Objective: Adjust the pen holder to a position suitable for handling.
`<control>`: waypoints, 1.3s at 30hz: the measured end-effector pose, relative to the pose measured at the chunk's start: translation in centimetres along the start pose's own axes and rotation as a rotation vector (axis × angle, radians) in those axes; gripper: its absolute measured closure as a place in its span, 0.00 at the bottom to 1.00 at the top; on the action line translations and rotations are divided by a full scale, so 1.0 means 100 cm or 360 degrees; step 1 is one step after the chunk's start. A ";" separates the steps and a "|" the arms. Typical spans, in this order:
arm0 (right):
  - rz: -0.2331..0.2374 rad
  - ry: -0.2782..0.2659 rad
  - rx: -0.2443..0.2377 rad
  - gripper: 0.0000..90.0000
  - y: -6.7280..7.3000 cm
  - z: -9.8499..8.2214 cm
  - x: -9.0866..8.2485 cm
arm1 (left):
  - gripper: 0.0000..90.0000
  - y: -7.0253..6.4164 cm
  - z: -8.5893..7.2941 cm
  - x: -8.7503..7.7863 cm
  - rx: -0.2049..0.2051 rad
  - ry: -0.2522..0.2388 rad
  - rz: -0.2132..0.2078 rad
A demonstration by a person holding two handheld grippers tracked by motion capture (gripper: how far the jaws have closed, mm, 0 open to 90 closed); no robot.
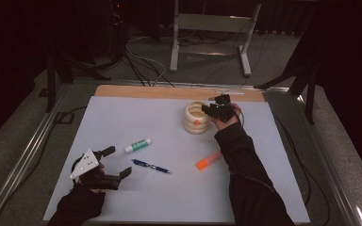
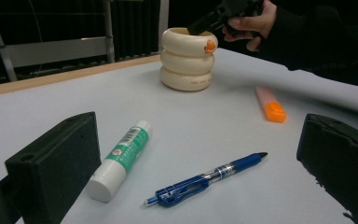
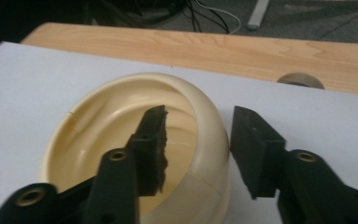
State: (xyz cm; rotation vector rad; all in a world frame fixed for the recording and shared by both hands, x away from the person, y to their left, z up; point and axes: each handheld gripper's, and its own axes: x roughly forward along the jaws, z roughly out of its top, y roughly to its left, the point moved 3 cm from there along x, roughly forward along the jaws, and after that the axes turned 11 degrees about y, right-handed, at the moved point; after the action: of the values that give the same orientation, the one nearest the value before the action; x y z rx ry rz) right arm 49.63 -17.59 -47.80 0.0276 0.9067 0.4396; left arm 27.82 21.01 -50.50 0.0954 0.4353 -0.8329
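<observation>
White table (image 1: 122, 117) (cream holder (image 1: 196, 117) astraddle)

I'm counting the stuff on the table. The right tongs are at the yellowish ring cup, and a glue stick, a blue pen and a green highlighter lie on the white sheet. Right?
Almost. The highlighter is orange, not green, as the left gripper view shows. The rest holds: the right tongs straddle the ring cup's wall, and the glue stick and blue pen lie on the white sheet.

high view: overhead, facing forward over the white mat (image 1: 122, 117) | left gripper view: low, near mat, facing the cream holder (image 2: 186, 60) | right gripper view: close above that holder (image 3: 121, 135), shared by all
</observation>
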 end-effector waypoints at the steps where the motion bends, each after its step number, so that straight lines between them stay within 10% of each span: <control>1: -0.0016 0.0013 0.0004 0.66 0.000 0.000 0.001 | 0.00 0.000 0.000 0.000 -0.0002 0.0000 -0.0003; 16: -0.0128 0.0101 0.0004 0.78 0.015 0.003 -0.003 | 0.00 0.001 0.000 0.001 -0.0003 0.0008 -0.0003; 39: -0.0014 0.0196 0.0064 0.79 0.055 -0.022 -0.017 | 0.00 0.000 0.000 0.001 0.0002 0.0007 -0.0003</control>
State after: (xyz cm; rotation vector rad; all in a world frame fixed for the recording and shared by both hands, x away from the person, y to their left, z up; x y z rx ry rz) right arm 45.06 -13.63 -46.73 0.0336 1.0366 0.4179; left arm 27.90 20.94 -50.53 0.0978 0.4389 -0.8352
